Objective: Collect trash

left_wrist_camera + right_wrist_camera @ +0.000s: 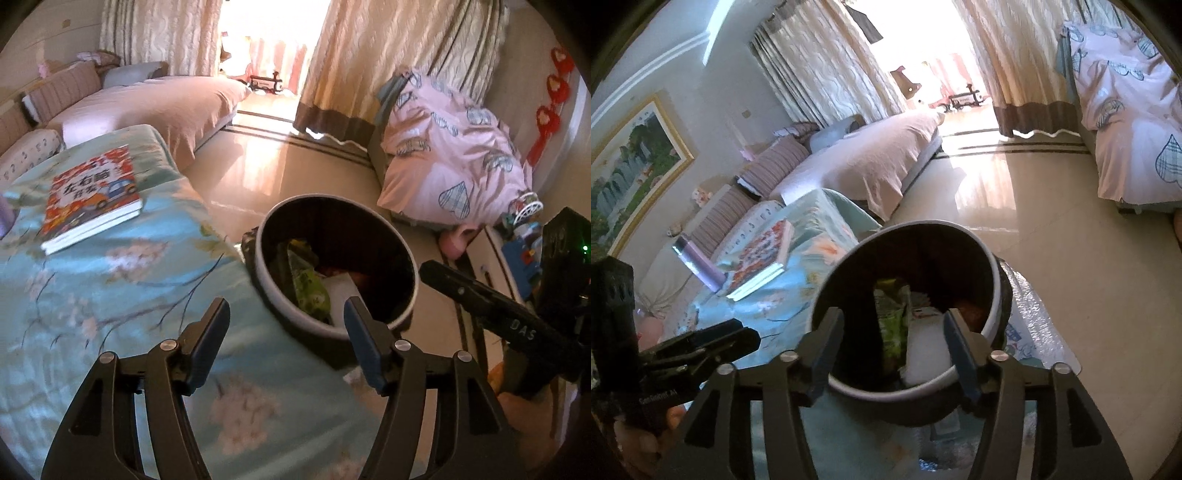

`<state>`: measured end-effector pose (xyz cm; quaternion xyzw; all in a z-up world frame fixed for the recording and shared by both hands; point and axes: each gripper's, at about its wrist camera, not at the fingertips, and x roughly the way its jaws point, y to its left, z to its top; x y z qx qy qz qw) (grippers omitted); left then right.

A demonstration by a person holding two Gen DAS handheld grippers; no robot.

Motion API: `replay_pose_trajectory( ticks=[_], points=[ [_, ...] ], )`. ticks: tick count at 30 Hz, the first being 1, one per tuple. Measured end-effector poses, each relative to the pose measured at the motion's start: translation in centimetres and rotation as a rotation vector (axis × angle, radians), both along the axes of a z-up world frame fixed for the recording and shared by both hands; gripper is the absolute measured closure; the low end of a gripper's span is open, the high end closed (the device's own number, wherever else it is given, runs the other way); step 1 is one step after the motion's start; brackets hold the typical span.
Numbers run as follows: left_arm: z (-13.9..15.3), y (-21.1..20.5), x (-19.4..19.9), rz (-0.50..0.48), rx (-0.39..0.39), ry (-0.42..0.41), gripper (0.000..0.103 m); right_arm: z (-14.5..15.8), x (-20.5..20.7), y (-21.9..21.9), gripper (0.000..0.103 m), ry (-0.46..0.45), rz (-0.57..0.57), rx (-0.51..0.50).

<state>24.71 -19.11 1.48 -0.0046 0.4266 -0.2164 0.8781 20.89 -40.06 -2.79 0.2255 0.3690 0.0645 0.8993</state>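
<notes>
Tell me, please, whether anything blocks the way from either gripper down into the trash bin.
Nothing visible does. The trash bin stands open-topped, with no lid, beside the blue floral bedspread. The right gripper and left gripper both stand open and empty at its rim. A green wrapper and white paper already lie inside.

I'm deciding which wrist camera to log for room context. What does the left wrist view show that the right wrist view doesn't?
Only the left wrist view shows the red heart decorations on the wall and the cluttered toys below the pink quilt.

Only the right wrist view shows the framed landscape painting and the purple bottle beside the book.

Both show the trash bin with a green wrapper inside, the book on the blue floral cover, the curtains, and each gripper with open, empty jaws: left gripper, right gripper.
</notes>
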Motion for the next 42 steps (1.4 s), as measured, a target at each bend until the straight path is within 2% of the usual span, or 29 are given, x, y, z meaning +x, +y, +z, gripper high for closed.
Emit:
replay_pose_trajectory(
  ticks=[2,7,12,19,21,25,27,30,34,42],
  points=[
    [0.0,1.3,-1.4,0.015,-0.02,-0.004,0.037,0.6,-1.3,0.7,0.033,-0.022,-0.002,0.003],
    [-0.2,4.0,-4.7,0.05,-0.052,-0.011,0.036,1.8,-4.4,3.0,0.012,-0.072,-0.004,0.003],
    [-0.6,6.3,-7.9,0.075,-0.076,-0.021,0.034,2.0,-8.0,5.3,0.006,-0.106,-0.017,0.012],
    [0.0,9.5,-12.1,0.104,-0.102,-0.085,0.033,2.3,-11.3,7.3,0.005,-0.126,-0.024,-0.006],
    [0.8,10.4,-13.4,0.118,-0.112,-0.123,0.028,3.2,-12.0,7.8,0.005,-0.147,-0.02,-0.022],
    [3.1,11.7,-16.3,0.143,-0.121,-0.247,0.016,6.3,-14.3,9.4,0.0,-0.249,-0.021,-0.086],
    [3.8,12.5,-17.9,0.178,-0.117,-0.317,0.0,7.6,-15.7,10.3,0.0,-0.322,-0.029,-0.111],
    [3.7,13.5,-20.0,0.244,-0.093,-0.412,0.0,8.8,-18.0,11.7,0.0,-0.441,-0.041,-0.168],
    [2.4,14.2,-21.6,0.294,-0.035,-0.48,0.0,8.0,-19.3,13.4,0.0,-0.51,-0.039,-0.234],
    [0.1,15.2,-22.5,0.359,0.02,-0.505,0.0,4.6,-19.6,15.1,0.0,-0.496,-0.018,-0.274]
  ],
)
